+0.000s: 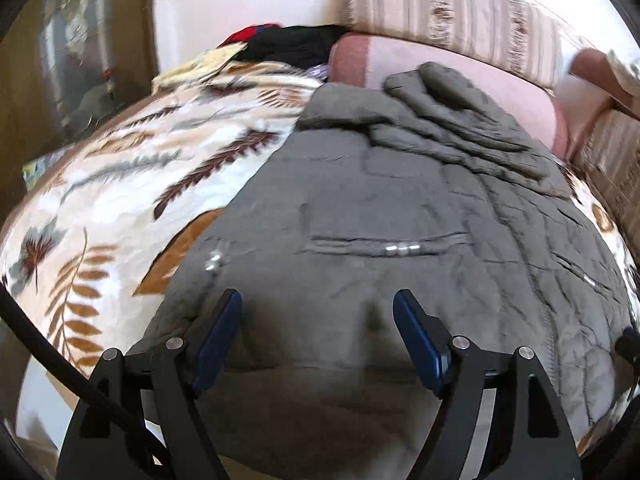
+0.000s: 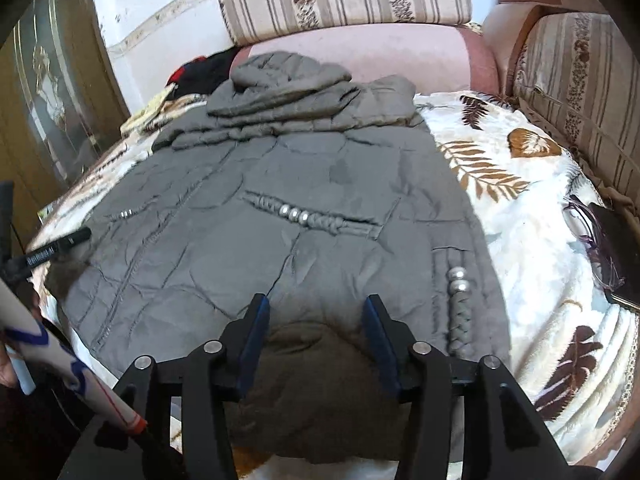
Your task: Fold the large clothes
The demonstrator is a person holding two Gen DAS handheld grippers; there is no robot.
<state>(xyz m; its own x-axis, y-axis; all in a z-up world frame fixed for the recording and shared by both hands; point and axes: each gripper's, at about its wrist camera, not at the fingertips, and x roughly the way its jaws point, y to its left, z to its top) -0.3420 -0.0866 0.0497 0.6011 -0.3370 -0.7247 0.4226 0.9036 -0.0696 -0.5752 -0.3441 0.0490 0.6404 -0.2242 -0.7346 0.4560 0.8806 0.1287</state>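
Grey quilted jacket [image 1: 400, 208] lies spread flat on the leaf-patterned blanket [image 1: 120, 184] of a bed, its hood [image 2: 288, 76] bunched at the far end against a pink bolster [image 2: 380, 52]. Left of the jacket's near hem the left tool [image 1: 318, 316] hangs with jaws spread, nothing between them. Right of it, the right tool [image 2: 314, 320] also stands spread over the hem, gripping nothing, and further right glasses [image 2: 588, 224] rest on the blanket.

Black tongs [image 1: 318, 304], blue pads [image 2: 256, 340], silver pivot screws.
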